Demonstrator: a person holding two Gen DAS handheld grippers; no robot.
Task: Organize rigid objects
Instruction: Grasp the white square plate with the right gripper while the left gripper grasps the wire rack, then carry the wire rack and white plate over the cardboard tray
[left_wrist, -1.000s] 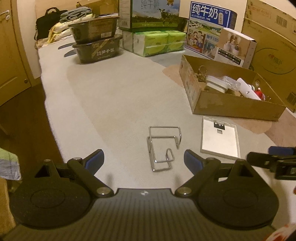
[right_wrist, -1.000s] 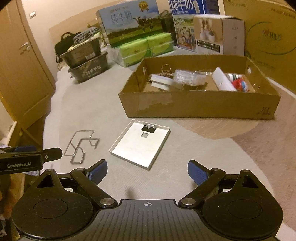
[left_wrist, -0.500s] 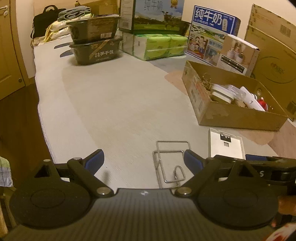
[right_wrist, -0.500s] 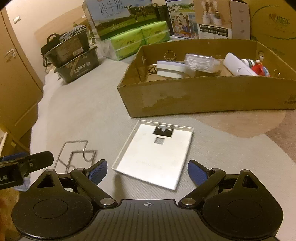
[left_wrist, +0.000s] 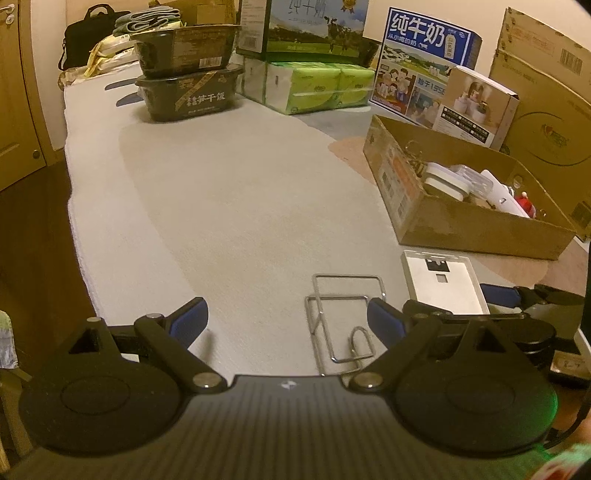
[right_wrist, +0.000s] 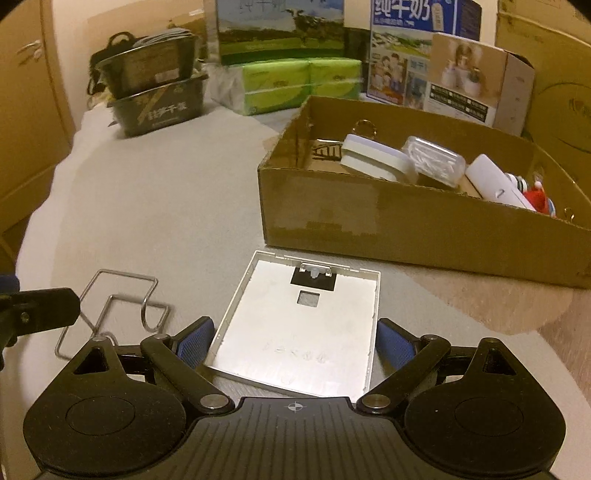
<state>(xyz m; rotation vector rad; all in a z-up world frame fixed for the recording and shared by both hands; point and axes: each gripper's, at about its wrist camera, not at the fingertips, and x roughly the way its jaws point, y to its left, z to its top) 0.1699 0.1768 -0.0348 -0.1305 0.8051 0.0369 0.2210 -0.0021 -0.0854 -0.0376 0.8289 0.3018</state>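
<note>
Surface: a pale grey carpet (left_wrist: 240, 206), laid with two loose items and one collecting container. Container: an open cardboard box (right_wrist: 424, 225), already holding several things, among them a white lidded case (right_wrist: 373, 157), a clear plastic case (right_wrist: 432, 160), a white oblong device (right_wrist: 495, 184), a small red figure (right_wrist: 541, 199) and some metal clips at the back; these count, by judgement, as the finished part of the sorting. Outstanding item one: a flat white tray-like plate (right_wrist: 299, 328) with a square cut-out, lying on the carpet just in front of the box's near wall. Outstanding item two: a bent wire rack (left_wrist: 345, 317), lying on the carpet just beside the plate, on its left. Right gripper (right_wrist: 295, 345): fingers spread wide, one on either side of the plate's near end, not closed on it and holding nothing; whether the pads touch its edges cannot be told. Left gripper (left_wrist: 286, 319): fingers equally wide apart and empty, its right finger over the wire rack's right side, the rest of the rack in the gap between the fingers. Background stock, not part of the job as far as can be judged: stacked dark food tubs (left_wrist: 188, 81), green tissue packs (left_wrist: 317, 86), milk cartons (left_wrist: 424, 59). Progress estimate: well advanced, with two pieces left to grip, lift and place in the box.
</note>
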